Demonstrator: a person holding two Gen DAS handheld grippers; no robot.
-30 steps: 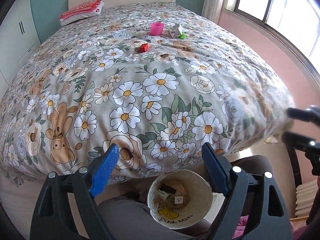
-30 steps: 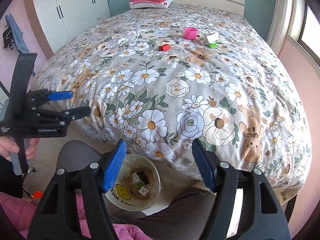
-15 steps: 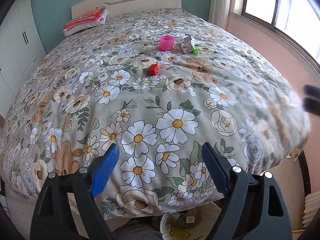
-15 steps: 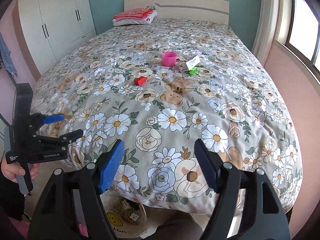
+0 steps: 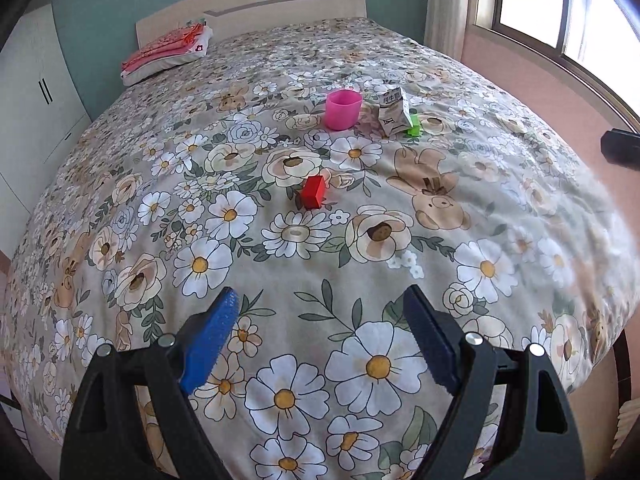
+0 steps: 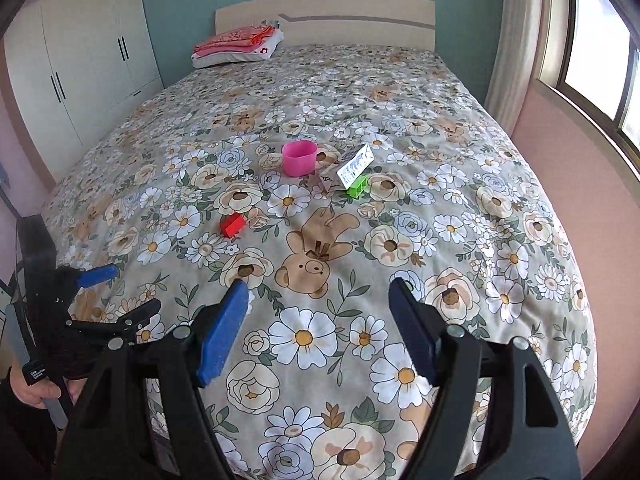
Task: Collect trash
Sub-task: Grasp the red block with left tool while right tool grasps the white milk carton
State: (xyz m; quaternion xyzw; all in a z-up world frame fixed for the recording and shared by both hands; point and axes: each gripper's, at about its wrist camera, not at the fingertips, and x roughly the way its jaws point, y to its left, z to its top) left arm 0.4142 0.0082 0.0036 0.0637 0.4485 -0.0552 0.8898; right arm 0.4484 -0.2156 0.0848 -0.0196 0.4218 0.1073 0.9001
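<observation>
On the flowered bedspread (image 5: 288,264) lie a crumpled white carton (image 5: 394,114) (image 6: 352,168), a pink cup (image 5: 343,110) (image 6: 299,158), a small green block (image 5: 415,126) (image 6: 357,188) and a red block (image 5: 313,192) (image 6: 232,225). My left gripper (image 5: 320,292) hovers open over the bed's near part with nothing between its blue pads, well short of the red block. The right gripper (image 6: 318,283) is open and empty too, above the near bedspread. The right wrist view also shows the left gripper (image 6: 136,287) at the left, held in a hand.
A white pillow under folded red cloth (image 6: 236,46) lies by the headboard (image 6: 324,20). A white wardrobe (image 6: 80,60) stands left of the bed, and a pink wall with a window (image 5: 560,4) runs along the right. A dark part of the right gripper (image 5: 620,148) shows at the right edge.
Both grippers have moved from above the bin at the bed's foot up and forward over the bedspread. The bin has dropped out of view and the items on the bed look nearer.
</observation>
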